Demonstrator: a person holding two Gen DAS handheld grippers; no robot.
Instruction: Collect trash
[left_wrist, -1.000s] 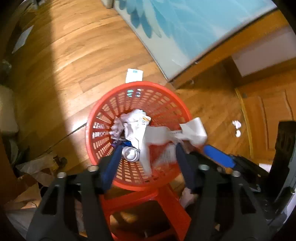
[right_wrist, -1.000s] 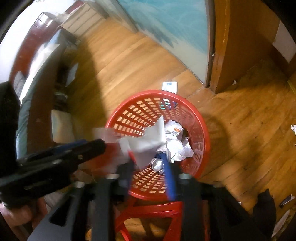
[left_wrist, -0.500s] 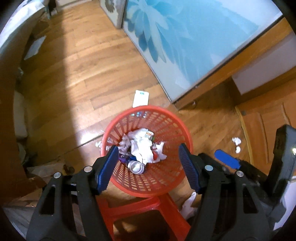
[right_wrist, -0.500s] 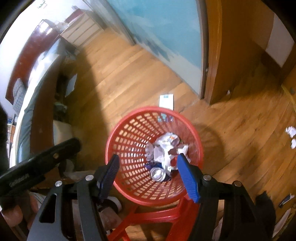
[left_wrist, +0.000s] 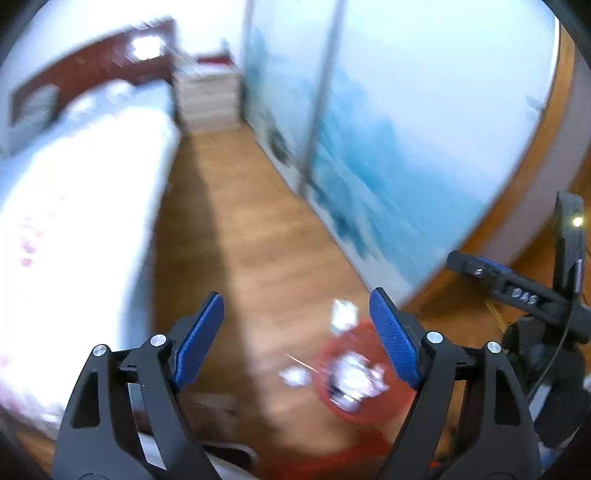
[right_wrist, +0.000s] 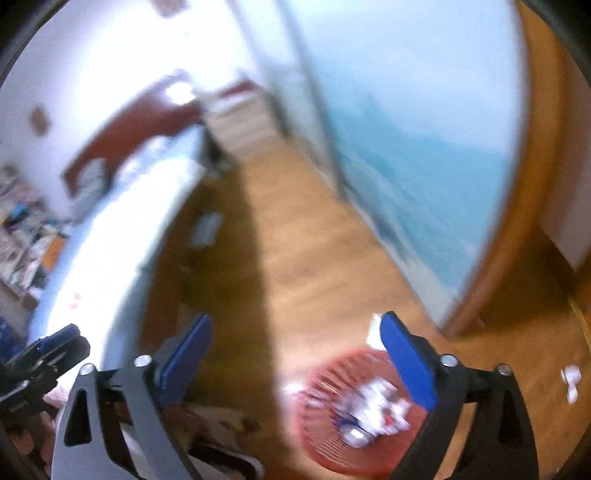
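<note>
Left gripper (left_wrist: 297, 332), lower centre of the left view: released, blue pads (left_wrist: 199, 338) spread wide, nothing between them. Right gripper (right_wrist: 295, 360), lower centre of the right view: likewise released, pads (right_wrist: 408, 363) far apart and empty. Just past the right-hand finger in both views, low in the frame: a red mesh basket (left_wrist: 373, 410) (right_wrist: 325, 387), blurred, on the wooden floor (left_wrist: 258, 229), with crumpled white paper and wrappers (left_wrist: 356, 376) (right_wrist: 373, 404) heaped inside and what looks like a silvery can (right_wrist: 354, 437) at the near edge of the heap. On the floor beside the basket's left rim: a small white scrap (left_wrist: 295, 374). Just beyond the far rim: a white card or packet (left_wrist: 343, 314). At the right edge of the right view, well apart from the basket: two small white wads (right_wrist: 570, 382) on the floor. Left half of both views: a bed with a pale cover (left_wrist: 74, 221) and a dark red headboard (left_wrist: 92, 70). Upper right: a blue-patterned sliding door (left_wrist: 406, 147). Far right of the left view: the other gripper's black body (left_wrist: 517, 291).
</note>
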